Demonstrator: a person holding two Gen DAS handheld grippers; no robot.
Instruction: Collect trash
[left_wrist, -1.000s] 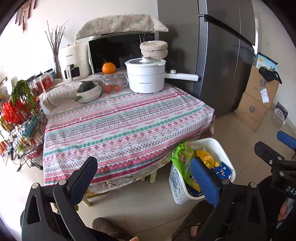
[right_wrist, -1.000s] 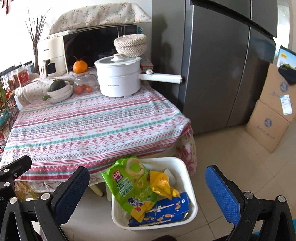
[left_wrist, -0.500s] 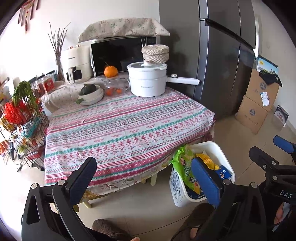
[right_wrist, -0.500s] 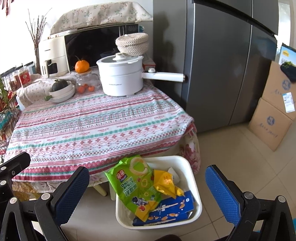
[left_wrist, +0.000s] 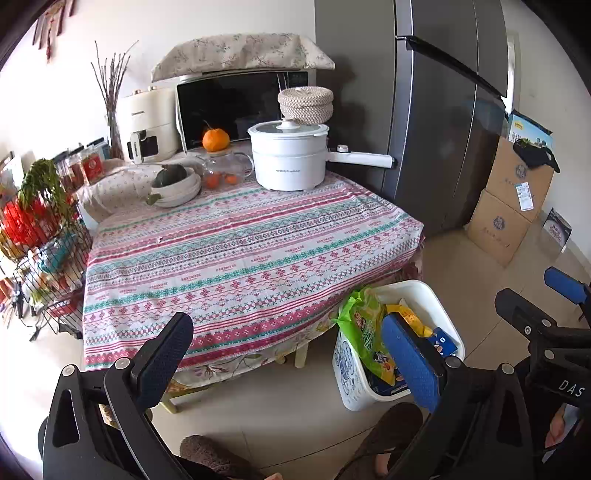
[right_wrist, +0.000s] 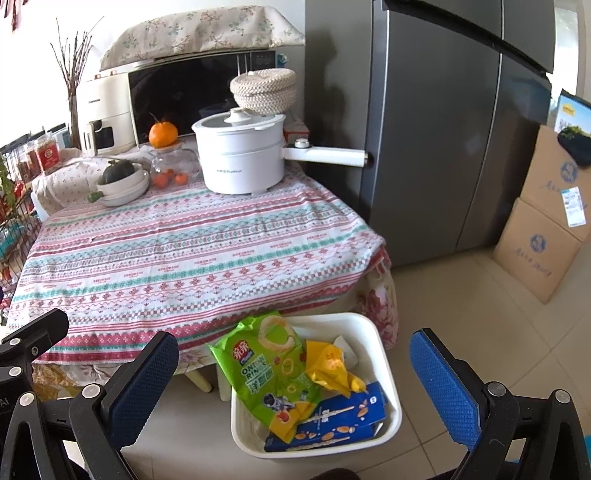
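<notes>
A white trash bin (right_wrist: 384, 354) (left_wrist: 439, 306) stands on the floor at the table's near right corner. Inside lie a green onion-rings bag (right_wrist: 269, 365) (left_wrist: 360, 328), a yellow wrapper (right_wrist: 328, 365) and a blue carton (right_wrist: 343, 417). My right gripper (right_wrist: 295, 380) hangs open above and in front of the bin, nothing between its fingers. My left gripper (left_wrist: 291, 362) is open too, held over the floor before the table's front edge; its right finger covers part of the bin. The right gripper's tip (left_wrist: 565, 284) shows at the left view's right edge.
The table (left_wrist: 240, 251) has a striped cloth and carries a white pot (left_wrist: 288, 155), a bowl with a squash (left_wrist: 173, 181), a glass jar and an orange. A microwave, a grey fridge (left_wrist: 424, 110), cardboard boxes (left_wrist: 509, 206) and a wire rack (left_wrist: 33, 236) surround it. A person's slippered feet (left_wrist: 391, 424) show below.
Both grippers have drawn back slightly from the table and bin, so these appear a little farther away. Both stayed open and hold nothing.
</notes>
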